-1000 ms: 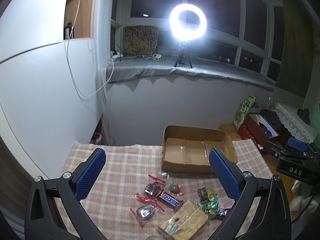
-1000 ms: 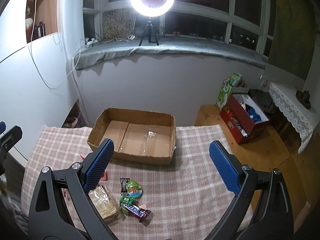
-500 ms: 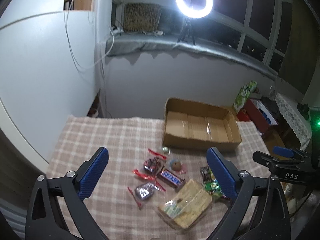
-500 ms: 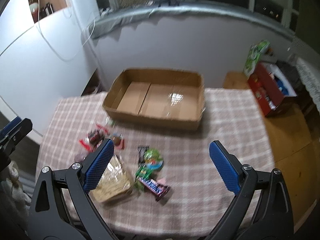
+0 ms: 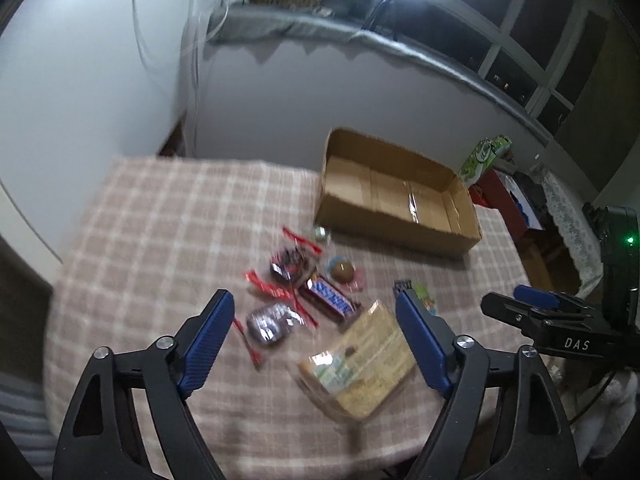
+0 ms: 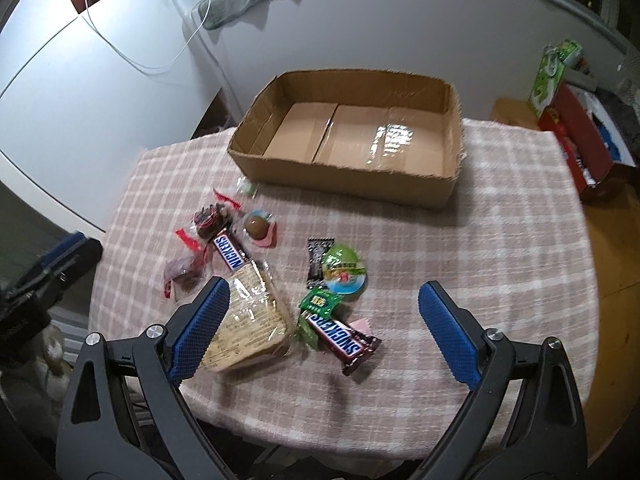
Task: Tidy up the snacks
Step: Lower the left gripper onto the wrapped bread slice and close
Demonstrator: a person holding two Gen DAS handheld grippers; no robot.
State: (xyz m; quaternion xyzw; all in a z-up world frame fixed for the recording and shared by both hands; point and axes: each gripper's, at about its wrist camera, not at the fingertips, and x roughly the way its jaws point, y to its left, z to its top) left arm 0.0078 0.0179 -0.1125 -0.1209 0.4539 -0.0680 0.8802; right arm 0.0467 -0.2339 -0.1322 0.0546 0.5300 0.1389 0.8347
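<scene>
Since the earlier frames both grippers have tipped downward and sunk toward the table, so the ring lamp has slid to the top edge of the left wrist view and out of the right one, while the snacks fill more of each picture.

Left wrist view: the left gripper points steeply down over the pink-checked tablecloth. Its blue-padded jaws have just been closing yet stand apart, nothing pressed between them. Below and between them lie, blurred, a silver foil sweet with red twisted ends, a brown Snickers bar and a clear-wrapped pack of pale crackers at the near right. Farther off sits a round brown chocolate in a pink cup. The open brown cardboard box stands at the far right of the table, with no snack showing in it. The right gripper's black body pokes in at the right edge.

Right wrist view: the right gripper also points down, jaws wide and empty. Between them lie a second Snickers bar, a small green sachet and a round green-lidded jelly cup beside a black sachet. The cracker pack is partly behind the left-hand pad. The box stands far behind, well apart from the snacks.
</scene>
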